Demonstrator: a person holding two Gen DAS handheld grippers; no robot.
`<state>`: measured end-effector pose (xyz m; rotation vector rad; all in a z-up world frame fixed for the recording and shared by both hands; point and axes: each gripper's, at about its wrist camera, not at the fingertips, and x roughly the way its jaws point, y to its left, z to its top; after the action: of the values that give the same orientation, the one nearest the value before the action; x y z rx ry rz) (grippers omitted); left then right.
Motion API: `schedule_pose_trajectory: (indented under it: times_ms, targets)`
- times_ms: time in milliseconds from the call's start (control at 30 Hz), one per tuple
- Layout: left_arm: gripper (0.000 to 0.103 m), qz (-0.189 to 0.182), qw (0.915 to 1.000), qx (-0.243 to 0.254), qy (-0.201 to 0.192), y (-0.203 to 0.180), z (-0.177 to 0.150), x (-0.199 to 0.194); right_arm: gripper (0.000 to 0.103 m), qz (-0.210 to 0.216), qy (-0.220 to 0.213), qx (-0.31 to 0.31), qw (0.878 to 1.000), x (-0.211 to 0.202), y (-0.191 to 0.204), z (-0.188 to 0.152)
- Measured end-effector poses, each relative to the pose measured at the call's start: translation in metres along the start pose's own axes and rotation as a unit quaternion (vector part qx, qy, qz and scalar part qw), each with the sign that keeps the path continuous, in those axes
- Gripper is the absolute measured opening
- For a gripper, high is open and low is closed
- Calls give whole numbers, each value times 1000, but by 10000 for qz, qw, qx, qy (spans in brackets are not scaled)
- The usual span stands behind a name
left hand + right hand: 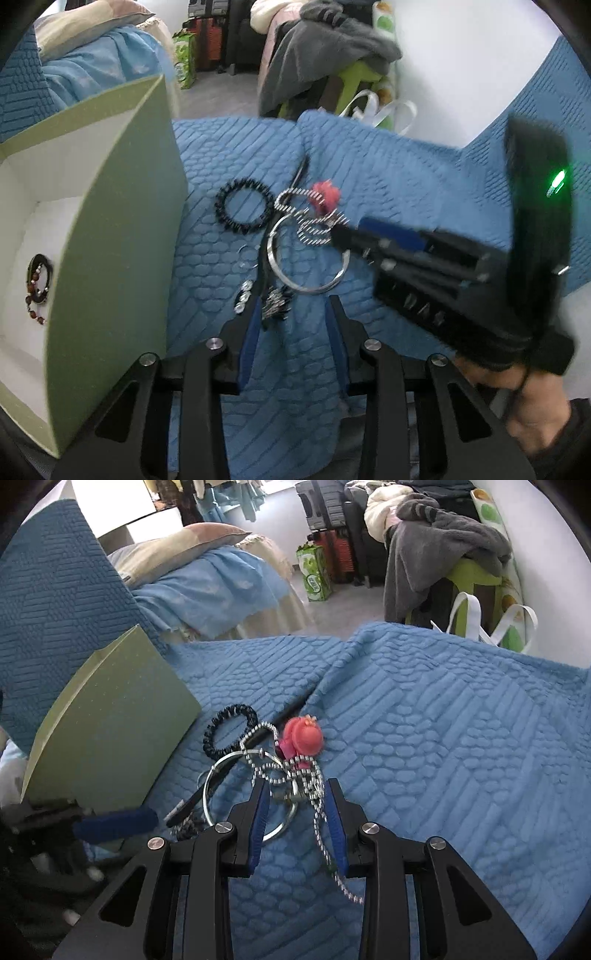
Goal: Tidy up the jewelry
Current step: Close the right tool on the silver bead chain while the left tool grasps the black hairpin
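Observation:
A pile of jewelry lies on the blue quilt [388,166]: a black beaded bracelet [242,206], a silver bangle [308,258], a silver ball chain [295,771] with a pink charm [303,736], and a black stick [273,720]. My right gripper [295,790] is open with its fingers on either side of the chain, just short of the charm. It shows in the left wrist view [340,230] reaching onto the pile. My left gripper [295,306] is open and empty, just short of the bangle. A green box [110,221] at left holds a brown bead bracelet [37,284].
The box shows closed side on in the right wrist view [110,738]. Beyond the quilt's far edge are a bed with blue sheets [207,576], suitcases [332,528], a green stool under grey clothes [454,554] and a white-handled bag [495,627].

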<state>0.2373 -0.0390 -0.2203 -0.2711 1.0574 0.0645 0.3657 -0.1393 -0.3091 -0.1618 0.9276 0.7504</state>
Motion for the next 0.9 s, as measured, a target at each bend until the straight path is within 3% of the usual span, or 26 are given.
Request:
schedule_pose_trajectory:
  times_ms: [133, 267, 333, 400, 767, 900]
  targets:
    - [39, 144, 9999, 10, -14, 1, -3, 7, 29, -120, 60, -175, 9998, 11, 1, 3]
    - [55, 280, 9996, 40, -99, 1, -5, 11, 29, -173, -38, -278, 9995, 16, 2, 6]
    - [55, 343, 9994, 72, -2, 1, -6, 17, 22, -241, -64, -352, 9991, 17, 4, 5]
    - [55, 334, 9994, 67, 30, 2, -7, 20, 8, -328, -37, -415, 9986, 17, 4, 5]
    - [55, 413, 9988, 151, -201, 1, -9, 19, 4, -295, -255, 78, 9992, -13, -15, 6]
    - [55, 653, 9964, 490, -221, -3, -11, 23, 4, -261, -433, 186, 9985, -27, -18, 5]
